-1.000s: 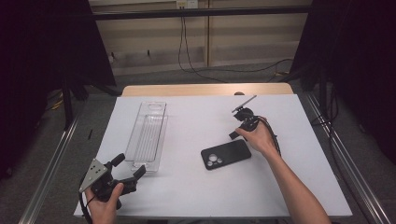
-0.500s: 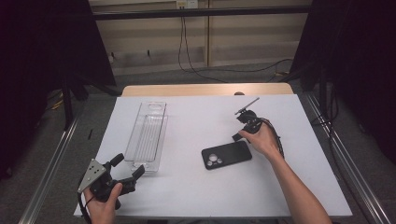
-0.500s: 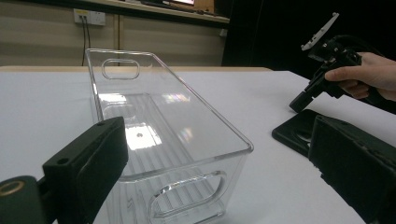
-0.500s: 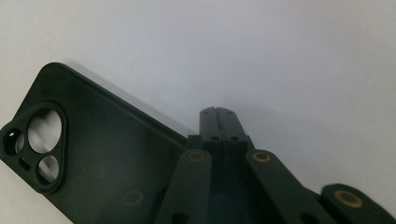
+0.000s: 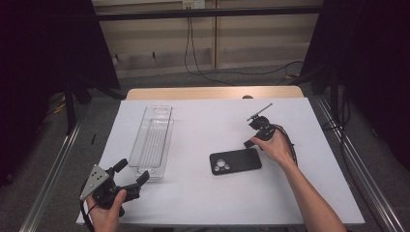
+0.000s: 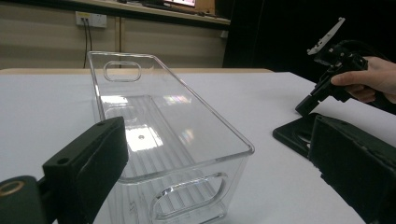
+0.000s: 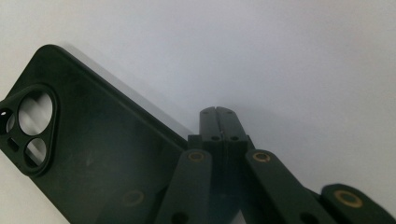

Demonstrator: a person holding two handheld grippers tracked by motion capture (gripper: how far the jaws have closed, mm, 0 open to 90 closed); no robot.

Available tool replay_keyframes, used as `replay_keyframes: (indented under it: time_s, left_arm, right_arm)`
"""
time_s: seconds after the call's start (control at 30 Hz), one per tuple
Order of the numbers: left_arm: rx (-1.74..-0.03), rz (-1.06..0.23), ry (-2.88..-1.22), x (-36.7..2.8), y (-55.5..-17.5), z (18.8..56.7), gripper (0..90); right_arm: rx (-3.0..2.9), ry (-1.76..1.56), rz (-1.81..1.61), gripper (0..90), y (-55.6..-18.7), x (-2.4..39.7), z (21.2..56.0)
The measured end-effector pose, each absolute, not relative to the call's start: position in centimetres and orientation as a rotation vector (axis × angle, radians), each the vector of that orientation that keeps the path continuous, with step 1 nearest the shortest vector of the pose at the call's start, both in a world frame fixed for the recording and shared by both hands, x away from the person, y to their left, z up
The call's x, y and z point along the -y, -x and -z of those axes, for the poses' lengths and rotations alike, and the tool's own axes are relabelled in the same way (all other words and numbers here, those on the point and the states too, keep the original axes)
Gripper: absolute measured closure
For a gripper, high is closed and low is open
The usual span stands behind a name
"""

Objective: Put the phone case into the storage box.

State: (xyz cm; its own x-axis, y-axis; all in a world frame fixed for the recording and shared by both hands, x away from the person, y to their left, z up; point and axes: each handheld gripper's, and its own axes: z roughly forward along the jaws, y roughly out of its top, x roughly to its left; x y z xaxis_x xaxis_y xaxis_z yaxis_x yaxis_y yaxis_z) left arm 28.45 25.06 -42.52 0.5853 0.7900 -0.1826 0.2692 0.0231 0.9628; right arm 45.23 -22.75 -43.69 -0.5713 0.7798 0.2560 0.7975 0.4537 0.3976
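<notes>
Right gripper (image 5: 249,143): jaws pressed flat together with nothing visible between them; in the right gripper view (image 7: 217,116) the closed tips point down at the white table (image 7: 299,60), just beside the edge of the flat black phone case with round camera cut-outs (image 7: 88,154). Whether the tips touch that edge cannot be told.
Left gripper (image 5: 133,171): jaws spread wide, holding nothing; it sits at the near left corner of the table, tips just short of the near end of the clear plastic rectangular bin (image 5: 153,140).
Phone case (image 5: 235,161): lies flat on the table, right of centre, camera cut-outs toward the bin, its far right corner under the right hand (image 5: 275,147).
Clear bin: stands upright and empty, long side running away from the person, well apart from the case.
High view adds: the layout of the whole table (image 5: 203,193), both forearms, and the gap between bin and case.
Left gripper view adds: the bin's (image 6: 159,135) oval handle slots at both ends and its ribbed floor, seen between the two wide jaws; the right gripper (image 6: 306,106) farther off, tip lowered at the case's (image 6: 294,133) edge.
Right gripper view adds: the case's cut-outs close up, and the closed seam of the jaws.
</notes>
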Motion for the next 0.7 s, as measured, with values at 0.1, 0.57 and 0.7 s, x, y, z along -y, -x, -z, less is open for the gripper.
replay_keyframes:
  time_s: [0.1,0.57,0.7]
  left_arm:
    - [-0.931,-0.512,-1.538,-25.1,-28.4,42.5,4.6]
    - [-0.936,-0.517,-1.533,-25.3,-28.3,42.5,4.6]
    - [-0.934,-0.514,-1.531,-25.3,-28.3,42.5,4.6]
  right_arm:
    - [2.654,1.428,0.75,90.0,-44.9,22.9,43.7]
    - [2.677,1.402,0.768,90.0,-43.2,23.6,43.7]
    - [2.674,1.403,0.768,90.0,-42.9,23.6,43.7]
